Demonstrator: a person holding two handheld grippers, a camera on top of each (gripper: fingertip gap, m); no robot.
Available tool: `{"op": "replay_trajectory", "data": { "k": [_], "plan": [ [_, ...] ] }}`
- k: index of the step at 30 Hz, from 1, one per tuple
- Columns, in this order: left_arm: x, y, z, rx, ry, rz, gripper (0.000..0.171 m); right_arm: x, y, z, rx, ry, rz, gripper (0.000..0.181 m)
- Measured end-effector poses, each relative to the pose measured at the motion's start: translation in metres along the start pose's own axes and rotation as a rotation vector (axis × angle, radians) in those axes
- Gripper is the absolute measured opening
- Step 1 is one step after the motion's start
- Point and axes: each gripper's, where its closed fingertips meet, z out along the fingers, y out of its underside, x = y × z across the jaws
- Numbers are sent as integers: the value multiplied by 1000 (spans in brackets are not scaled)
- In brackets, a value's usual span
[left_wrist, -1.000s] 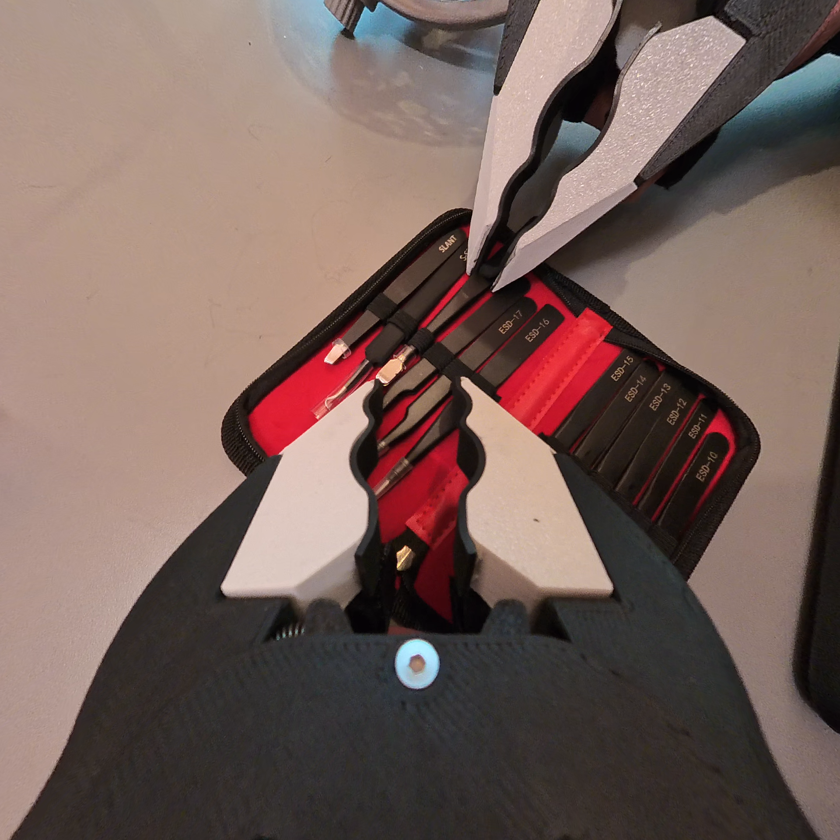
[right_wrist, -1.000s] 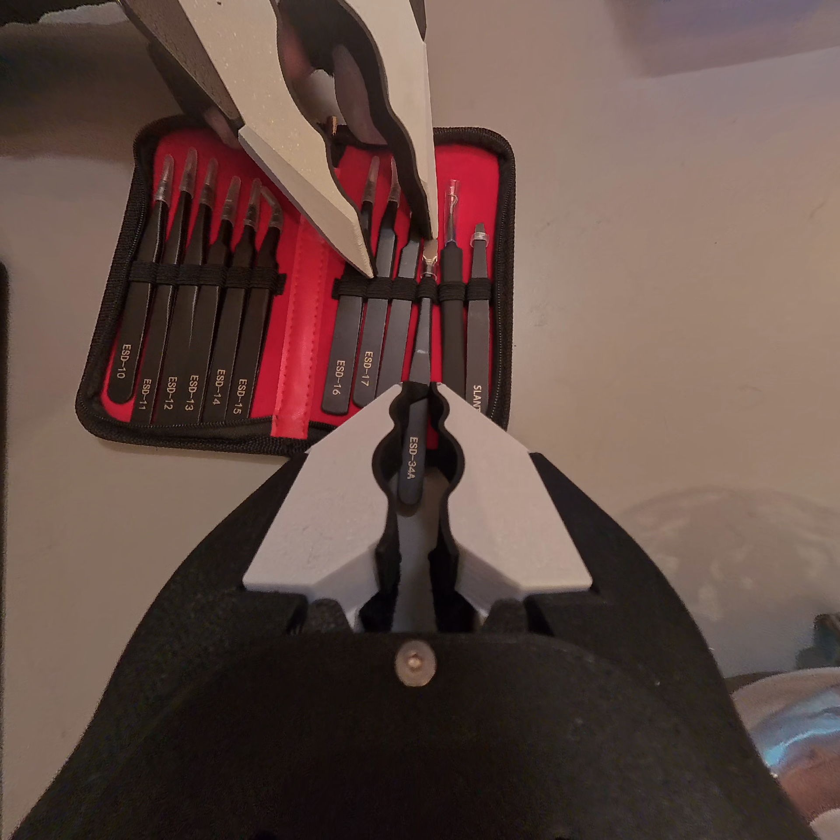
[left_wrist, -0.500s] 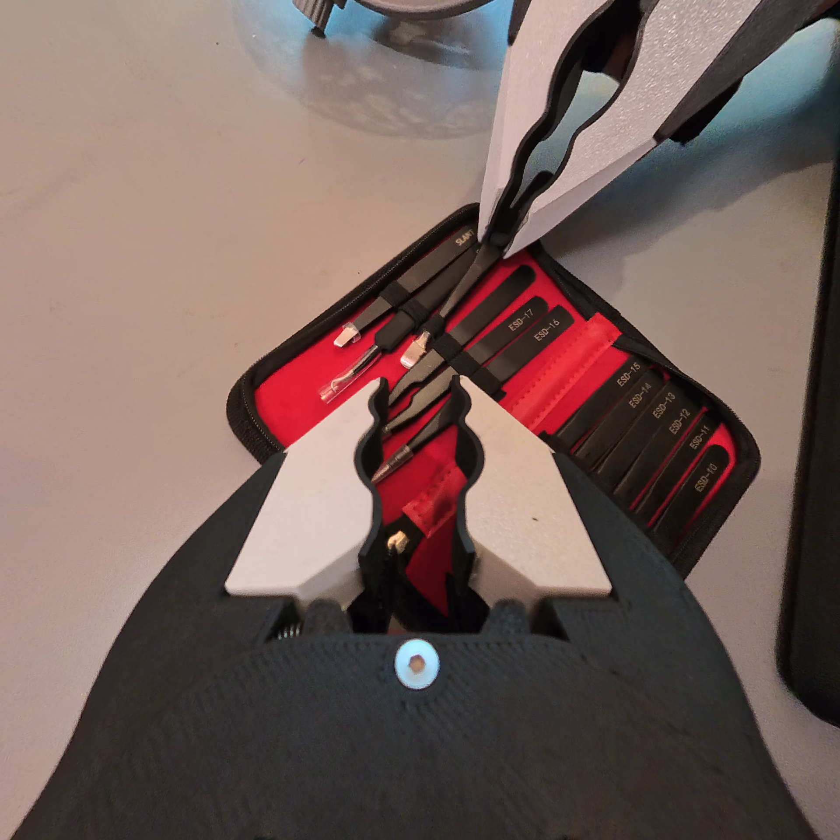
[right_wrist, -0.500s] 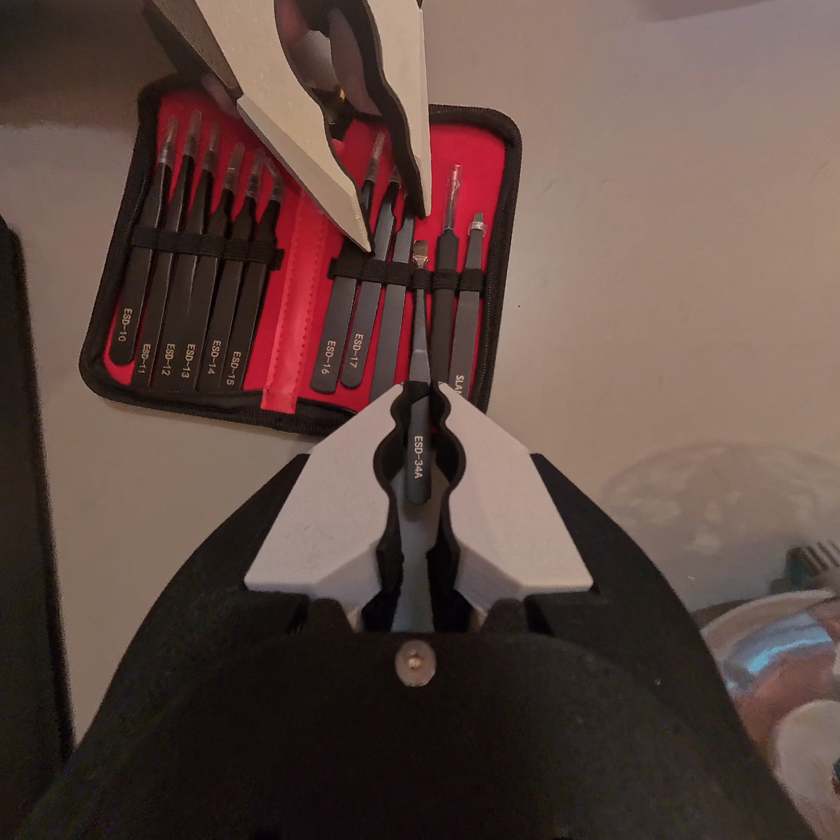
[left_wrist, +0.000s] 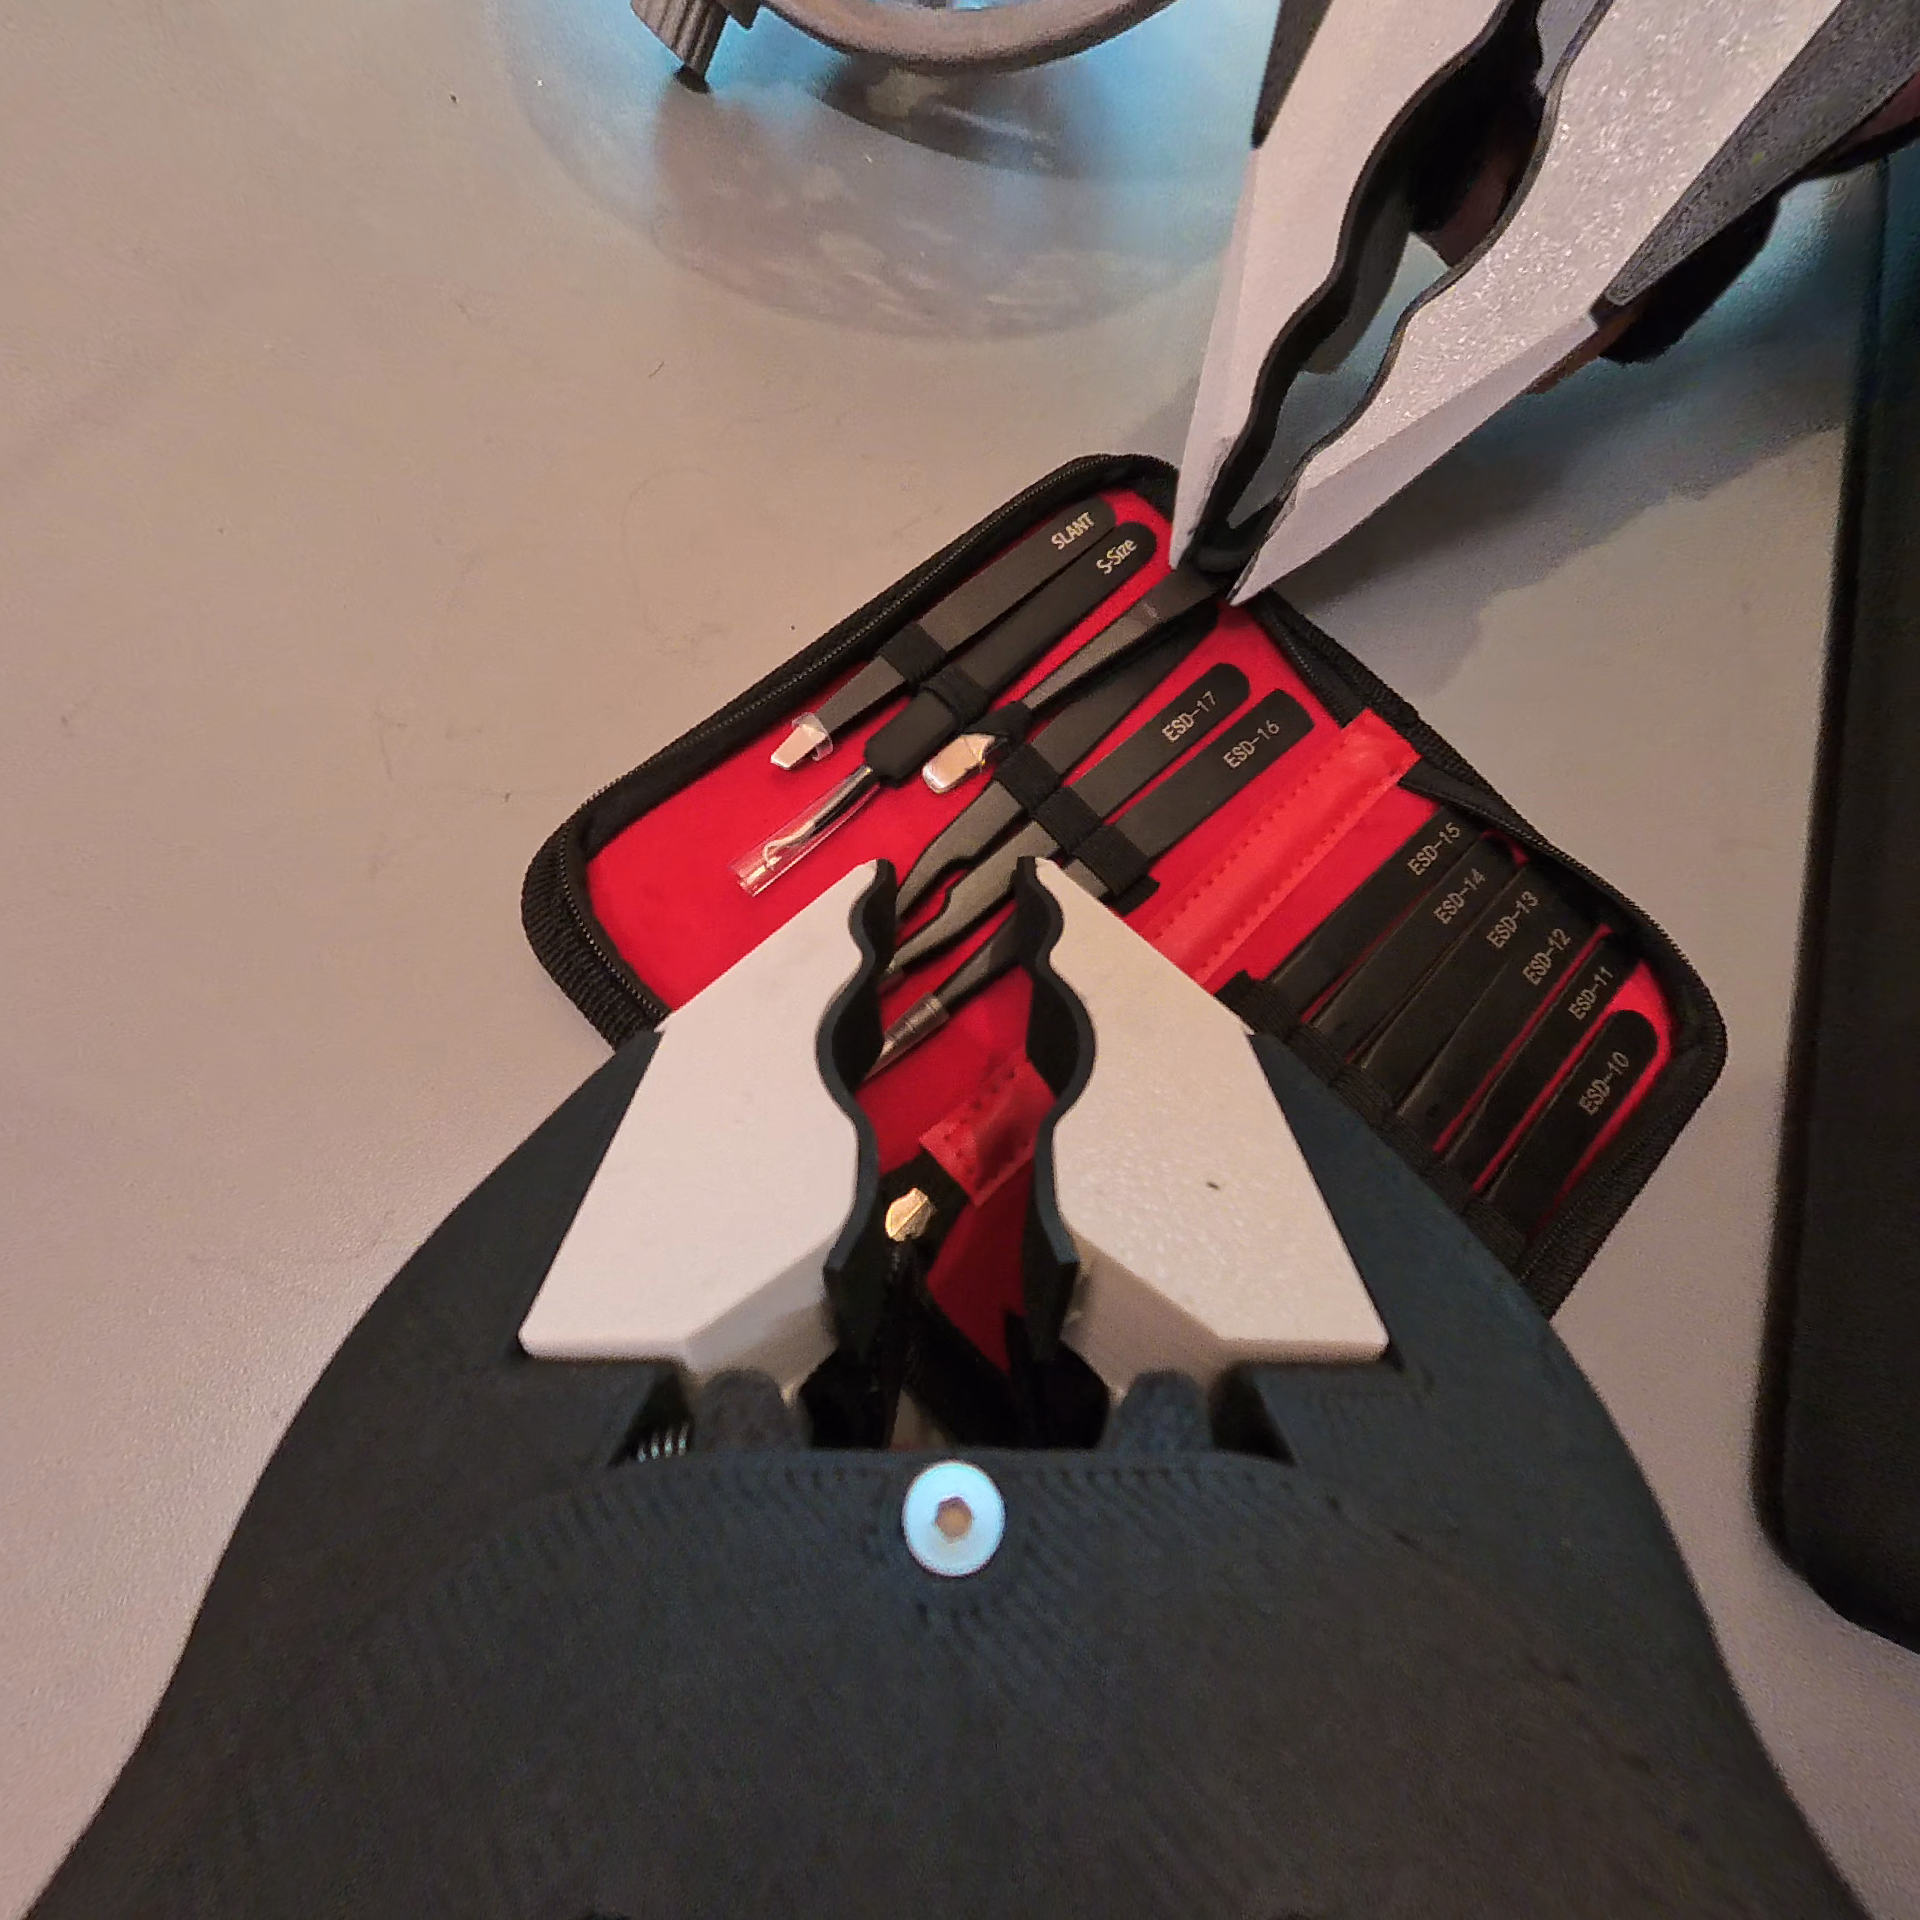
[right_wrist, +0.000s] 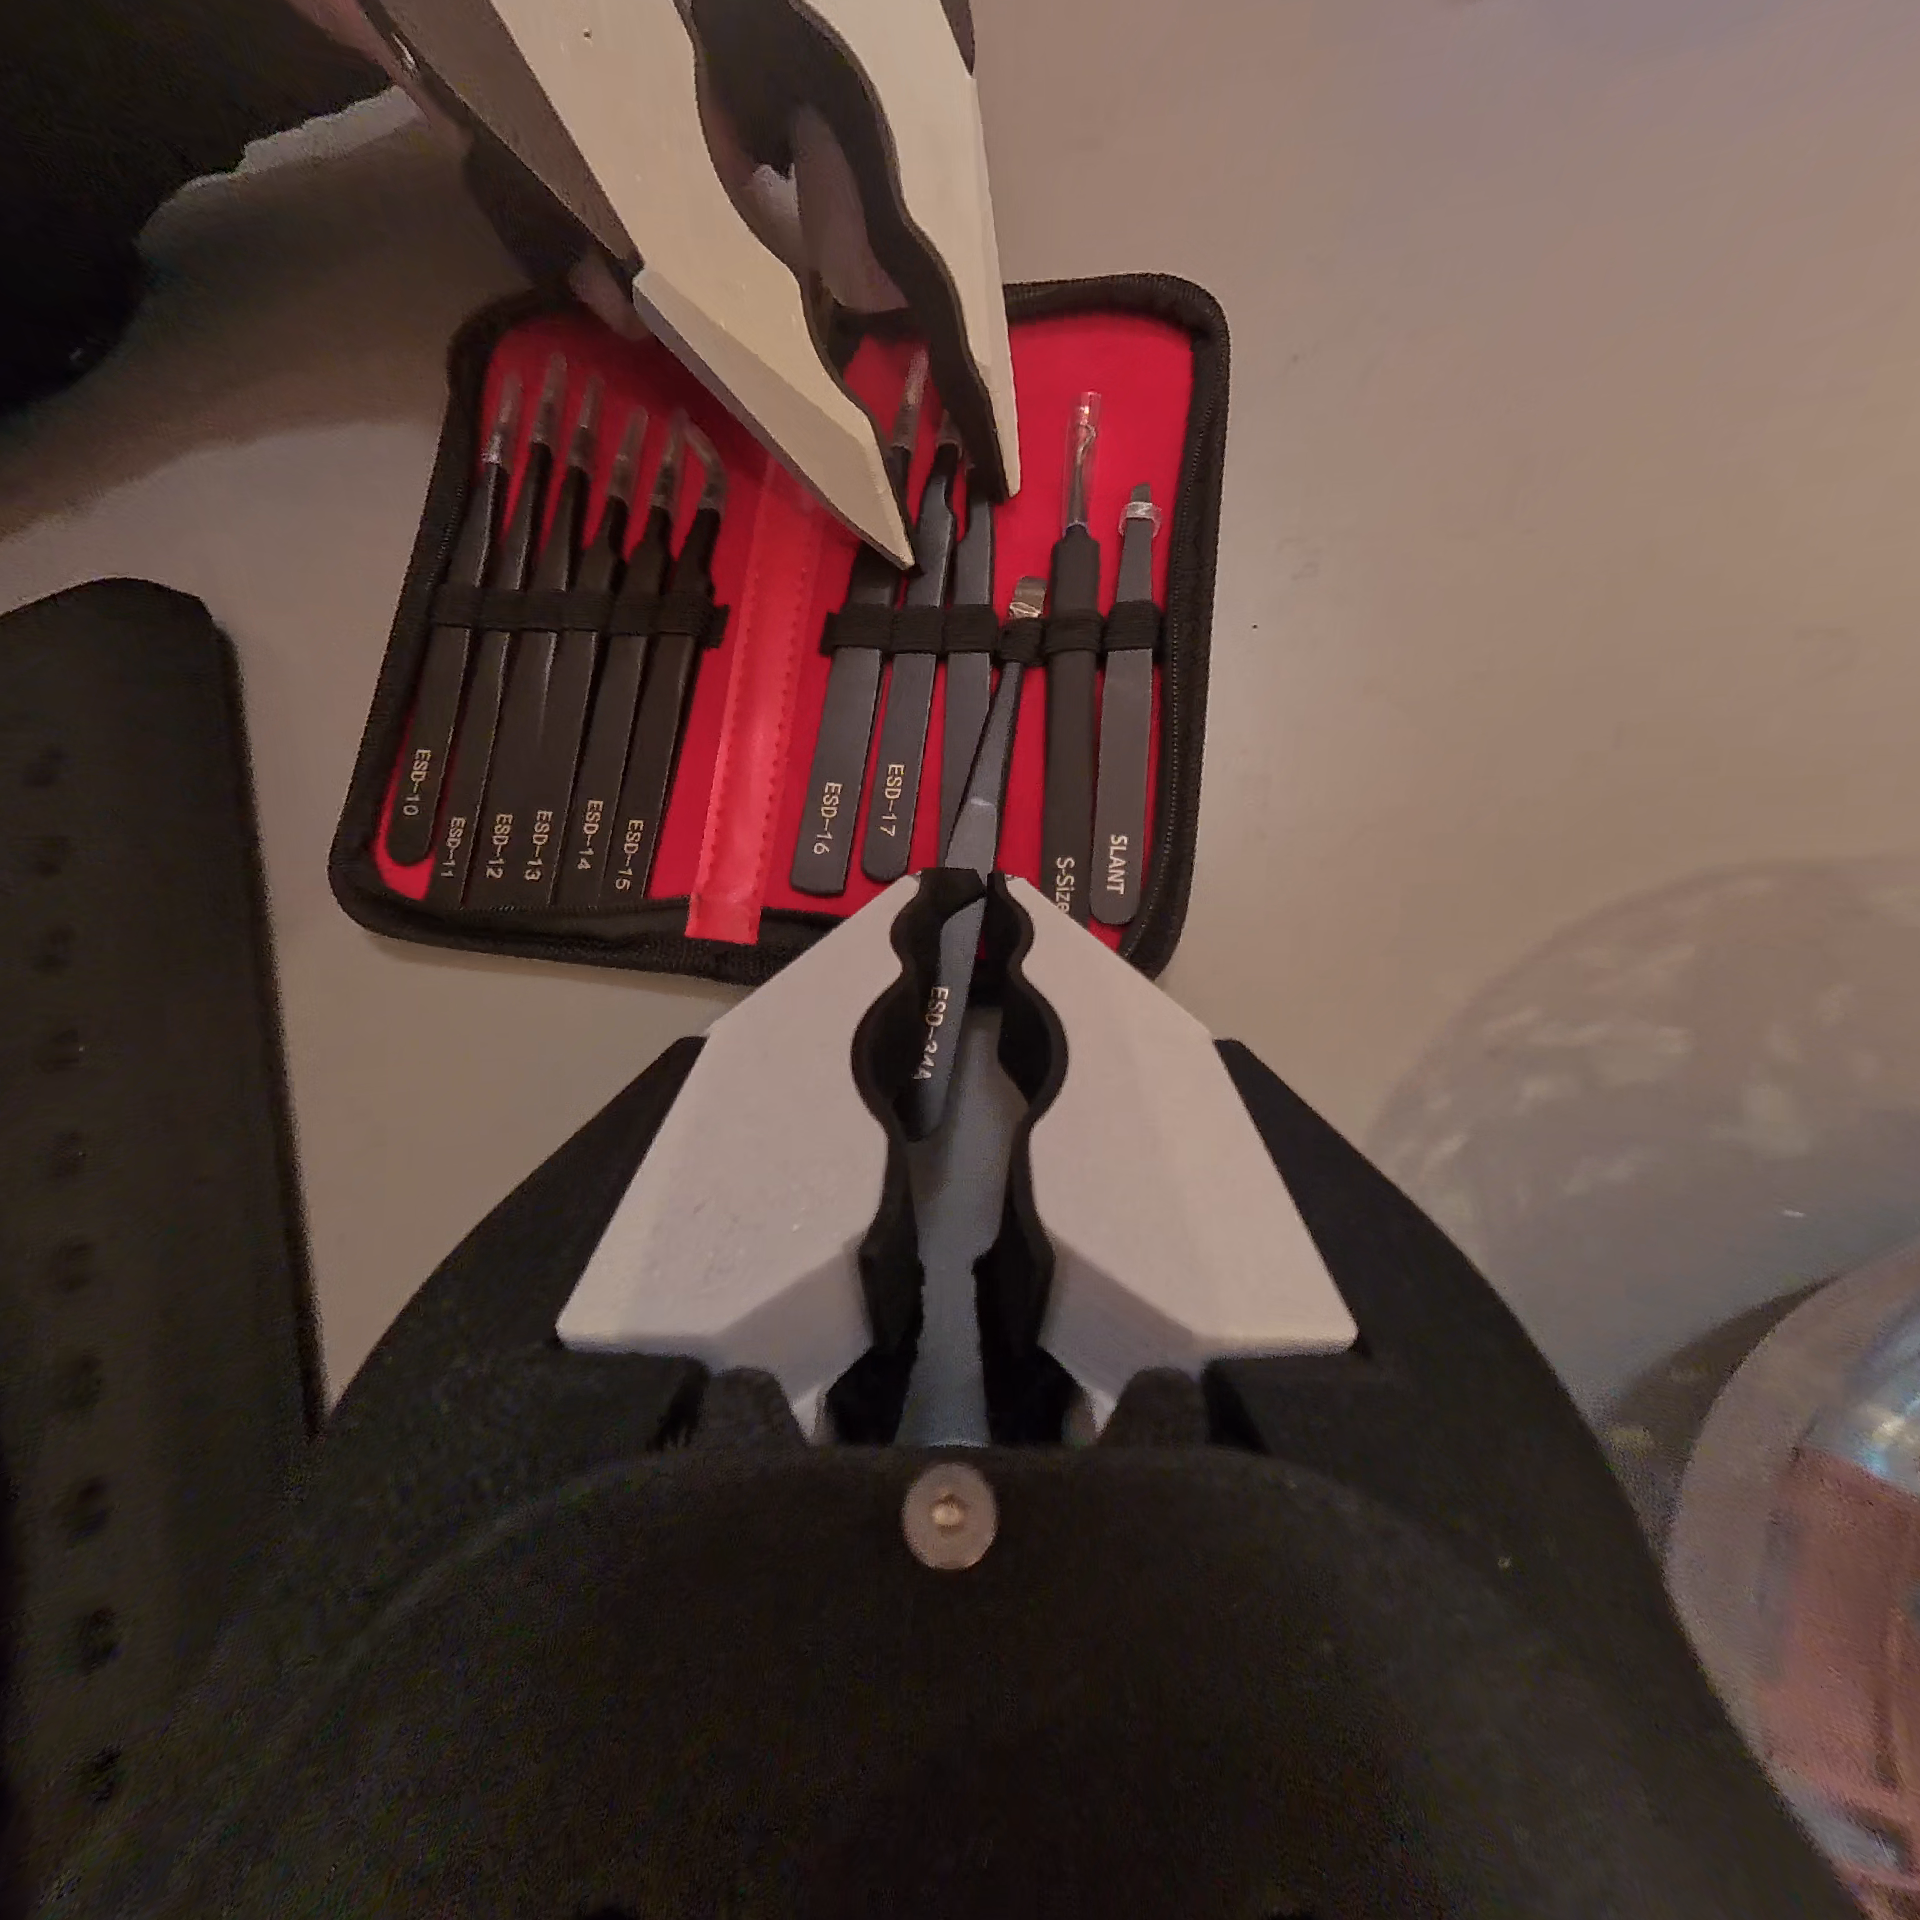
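An open black zip case (left_wrist: 675, 904) with red lining lies on the grey table and holds several black tweezers under elastic bands. My right gripper (right_wrist: 961, 883) is shut on the handle of one black tweezers (right_wrist: 987, 748). Its silver tip (right_wrist: 1027, 597) sits just at the elastic band. In the left wrist view the right gripper (left_wrist: 1210, 566) grips this tweezers (left_wrist: 1101, 655) at the case's far edge. My left gripper (left_wrist: 956, 883) is open and empty over the case's near side. In the right wrist view the left gripper (right_wrist: 951, 525) stands over the pointed ends of neighbouring tweezers; contact is unclear.
A long black padded object (left_wrist: 1849, 831) lies beside the case; it also shows in the right wrist view (right_wrist: 125, 935). A round metallic object (left_wrist: 935, 31) on legs stands beyond the case, also seen in the right wrist view (right_wrist: 1818, 1507). Left tips to right tips: about 8 centimetres.
My right gripper has drawn back with the tweezers, sliding them handle-first through the elastic band until only the tip remains there. My left gripper stays open over the case.
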Motion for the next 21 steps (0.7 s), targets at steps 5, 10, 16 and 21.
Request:
{"op": "replay_trajectory", "data": {
  "k": [5,10,16,21],
  "plan": [
    [0,0,0,0,0,2,21,-5,2,0,36,-19,83,5],
    [1,-1,3,-3,-10,18,8,1,12,-7,-35,62,-81,4],
    [0,-1,3,-3,-11,18,8,8,19,-15,-72,110,-224,4],
    [0,-1,3,-5,-5,13,8,-1,30,-24,-69,88,-203,4]
  ]
}}
